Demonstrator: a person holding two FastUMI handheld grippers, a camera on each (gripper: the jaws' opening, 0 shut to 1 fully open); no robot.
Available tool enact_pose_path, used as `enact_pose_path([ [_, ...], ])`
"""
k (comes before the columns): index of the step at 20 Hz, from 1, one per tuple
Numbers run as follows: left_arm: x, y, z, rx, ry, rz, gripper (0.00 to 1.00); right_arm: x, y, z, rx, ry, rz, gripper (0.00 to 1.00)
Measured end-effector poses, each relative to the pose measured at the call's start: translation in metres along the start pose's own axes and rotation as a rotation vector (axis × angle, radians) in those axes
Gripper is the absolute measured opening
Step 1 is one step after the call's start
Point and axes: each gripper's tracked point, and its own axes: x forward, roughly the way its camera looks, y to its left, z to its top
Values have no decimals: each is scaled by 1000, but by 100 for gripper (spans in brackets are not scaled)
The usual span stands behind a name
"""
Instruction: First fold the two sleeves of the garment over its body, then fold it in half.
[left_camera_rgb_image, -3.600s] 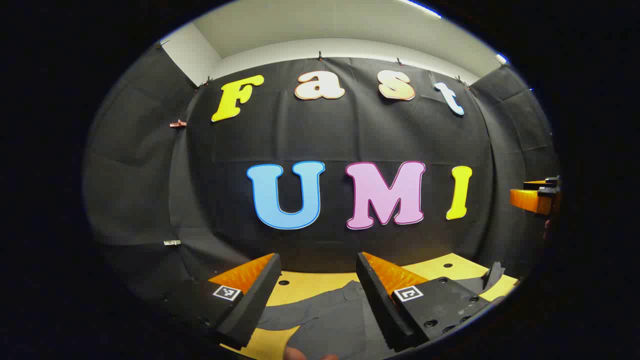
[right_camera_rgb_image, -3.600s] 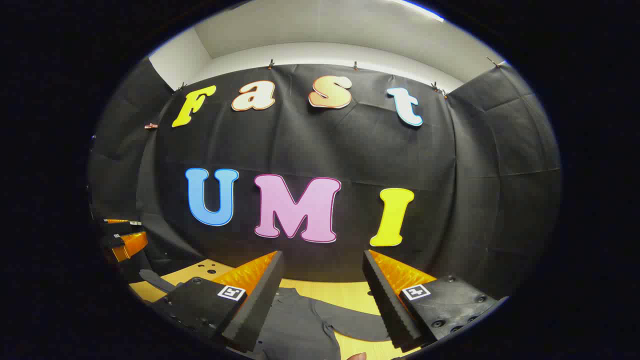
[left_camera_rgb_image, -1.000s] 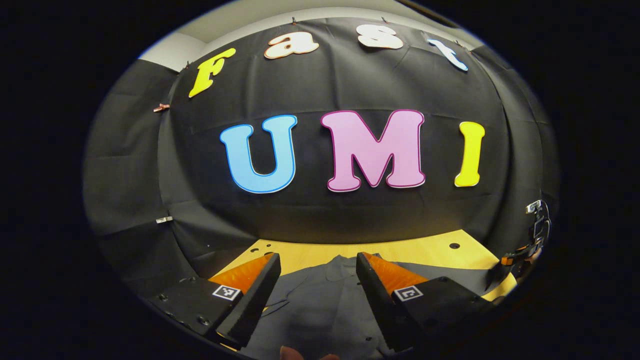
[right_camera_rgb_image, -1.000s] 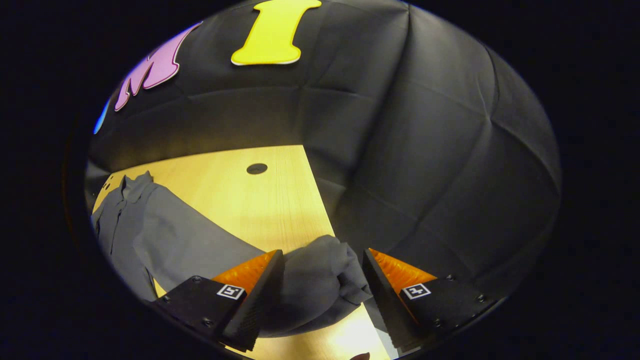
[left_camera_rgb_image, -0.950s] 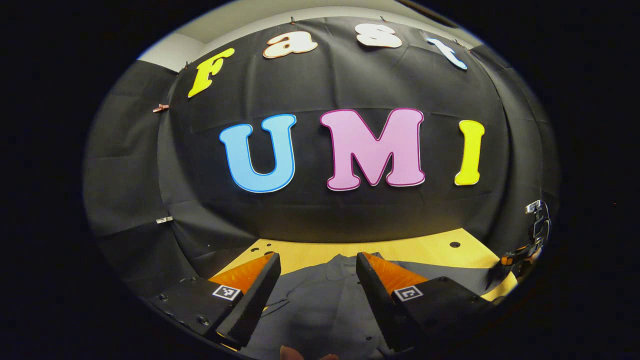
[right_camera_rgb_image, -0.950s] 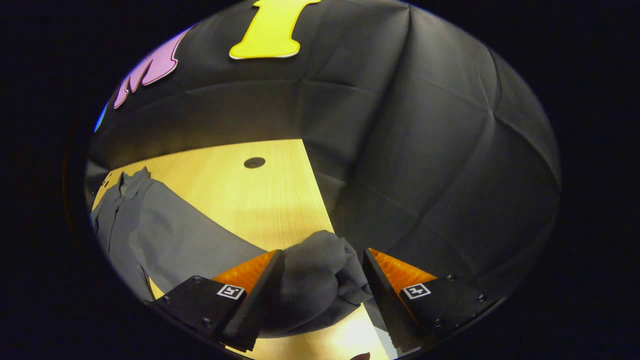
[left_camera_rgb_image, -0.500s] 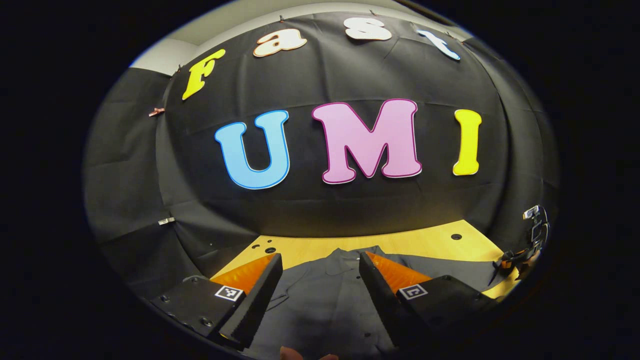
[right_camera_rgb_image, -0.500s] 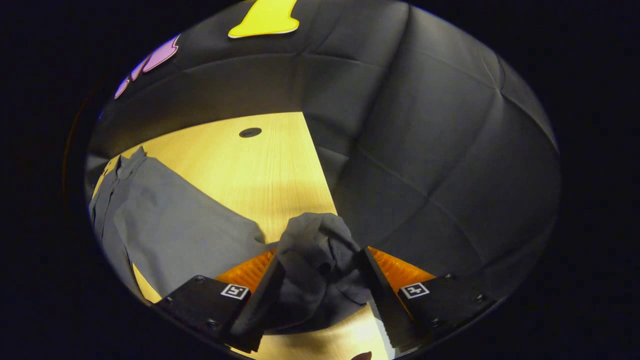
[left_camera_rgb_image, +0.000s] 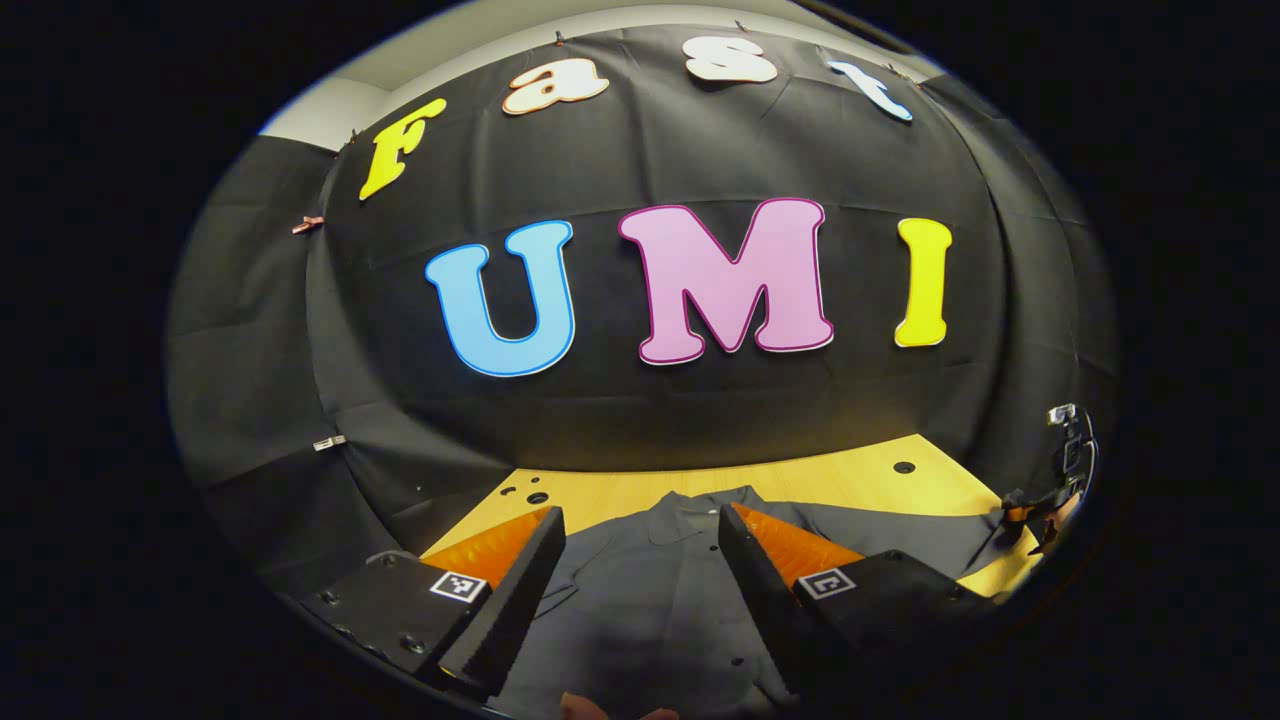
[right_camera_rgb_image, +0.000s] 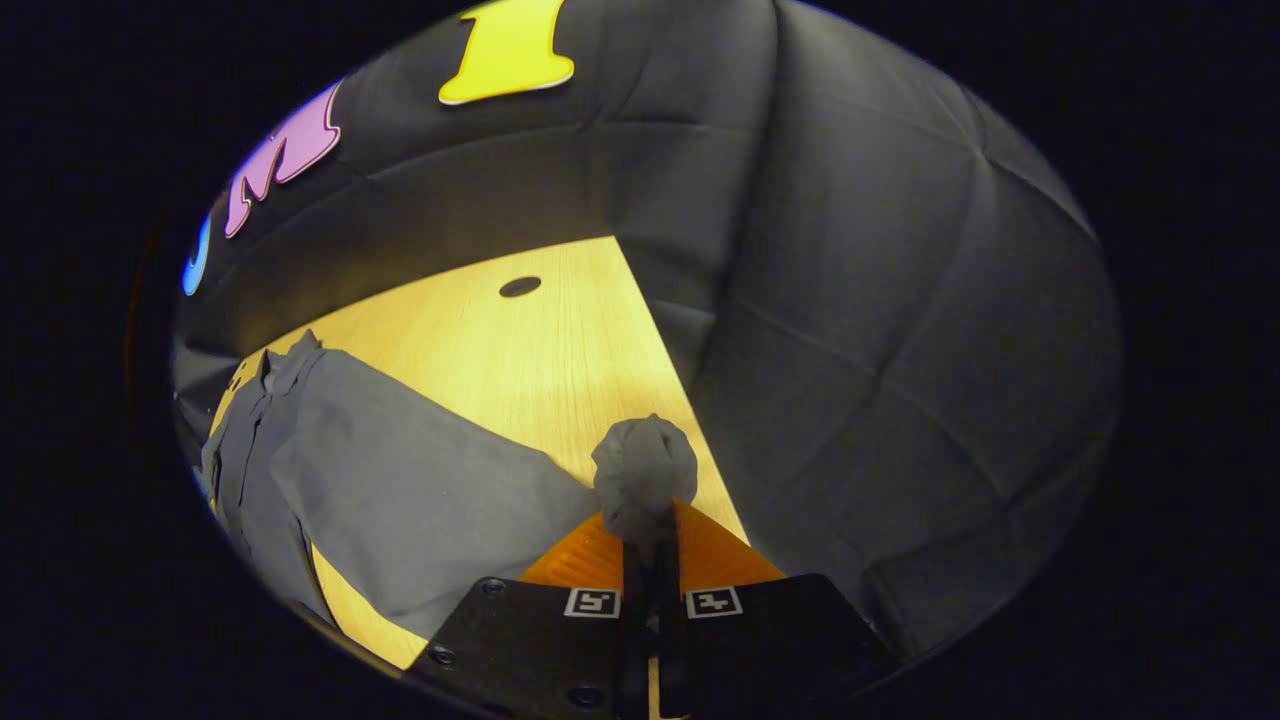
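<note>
A dark grey button shirt (left_camera_rgb_image: 650, 600) lies flat on the yellow wooden table (left_camera_rgb_image: 830, 485), collar toward the far wall. My left gripper (left_camera_rgb_image: 632, 560) hovers open over the shirt's chest, nothing between its fingers. In the right gripper view the shirt's body (right_camera_rgb_image: 400, 480) stretches to the left, and its sleeve end (right_camera_rgb_image: 645, 470) is bunched up between the fingers of my right gripper (right_camera_rgb_image: 648, 535), which is shut on it near the table's right edge. That right gripper (left_camera_rgb_image: 1045, 510) also appears far right in the left gripper view, holding the sleeve end.
The black cloth wall rises right behind the table (right_camera_rgb_image: 500, 340) and drops along its right edge. Small round holes (right_camera_rgb_image: 519, 286) dot the tabletop. Bare wood lies between the sleeve and the back wall.
My right gripper has closed on the bunched sleeve end, which lay loose between its open fingers a second ago. The left gripper has barely moved and stays open.
</note>
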Motion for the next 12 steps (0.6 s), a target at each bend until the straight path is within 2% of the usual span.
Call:
enact_pose_path([
  [6, -6, 44, -4, -37, -34, -29, 97, -96, 26, 36, 16, -185, -1, 9],
  [12, -4, 105, -14, -67, -47, -43, 97, -176, 85, 60, -48, -311, -11, 9],
])
